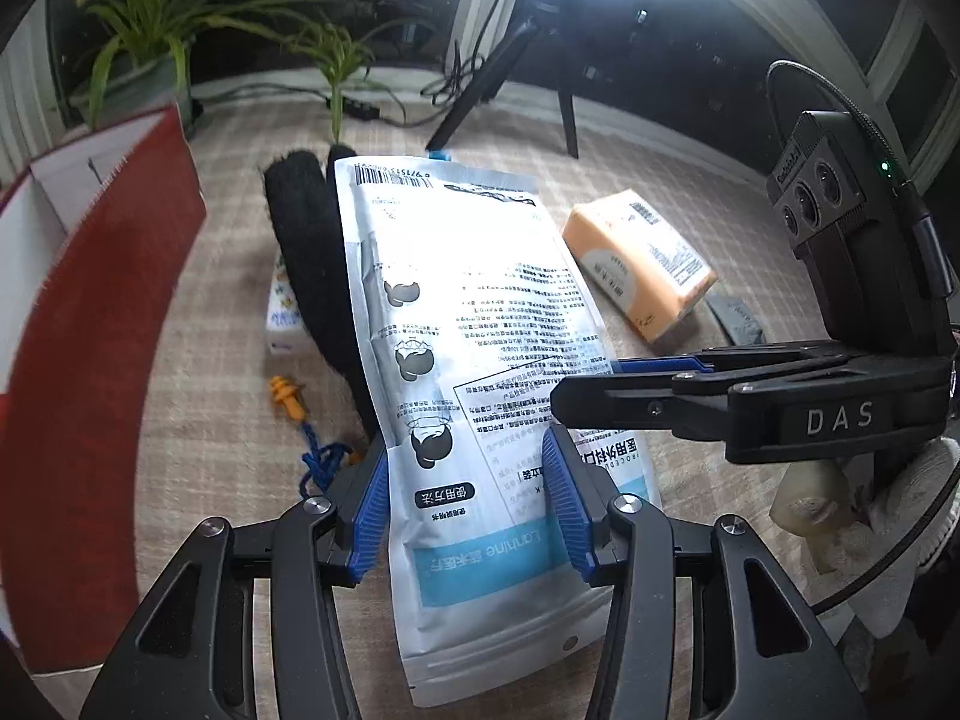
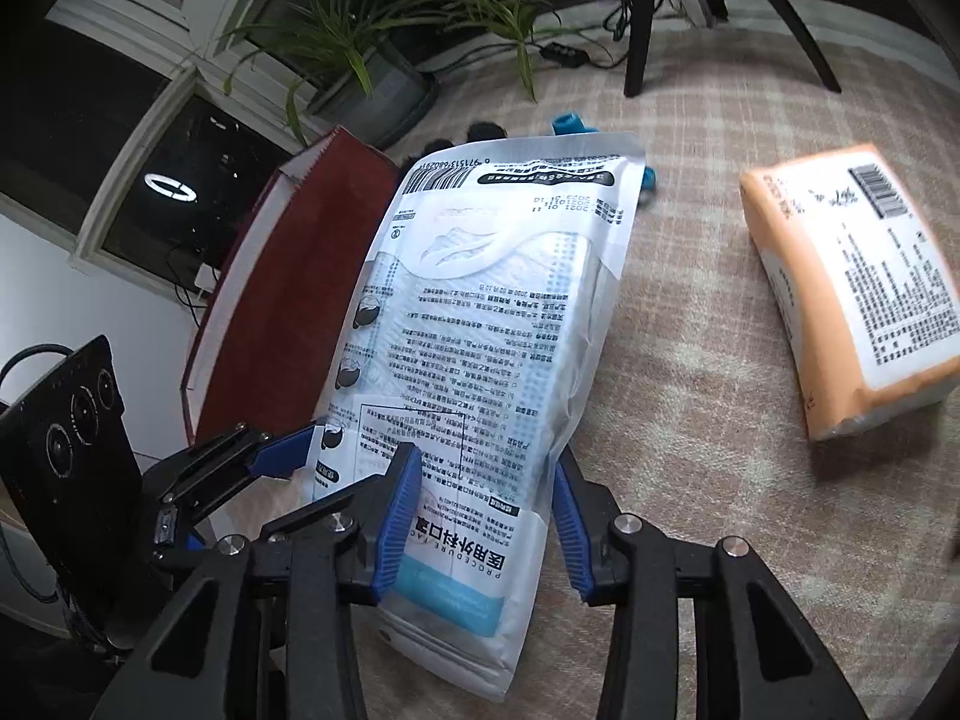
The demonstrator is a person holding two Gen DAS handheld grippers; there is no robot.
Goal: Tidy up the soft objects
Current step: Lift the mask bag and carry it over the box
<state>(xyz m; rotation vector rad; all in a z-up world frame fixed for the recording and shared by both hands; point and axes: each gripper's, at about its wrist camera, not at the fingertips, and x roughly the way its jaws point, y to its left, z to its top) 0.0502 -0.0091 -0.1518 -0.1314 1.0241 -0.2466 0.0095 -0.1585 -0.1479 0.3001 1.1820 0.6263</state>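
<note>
A white and blue face-mask pack (image 1: pixel 474 312) (image 2: pixel 480 324) hangs tilted over the checked cloth, held from two sides. My left gripper (image 1: pixel 465 450) is shut on its lower part, one blue pad at each long edge. My right gripper (image 2: pixel 486 462) is shut across the same lower end, and in the left wrist view the right gripper (image 1: pixel 591 387) reaches in from the right onto the pack's edge. In the right wrist view the left gripper (image 2: pixel 312 438) touches the pack's left edge. Behind the pack lies a black furry item (image 1: pixel 306 240), partly hidden.
A red open box (image 1: pixel 90 312) (image 2: pixel 282 300) stands on the left. An orange tissue pack (image 1: pixel 642 264) (image 2: pixel 852 294) lies on the right. Orange earplugs on a blue cord (image 1: pixel 288 396), a small white packet (image 1: pixel 282 312) and a grey item (image 1: pixel 738 318) lie around. Potted plants and tripod legs (image 1: pixel 564 114) stand behind.
</note>
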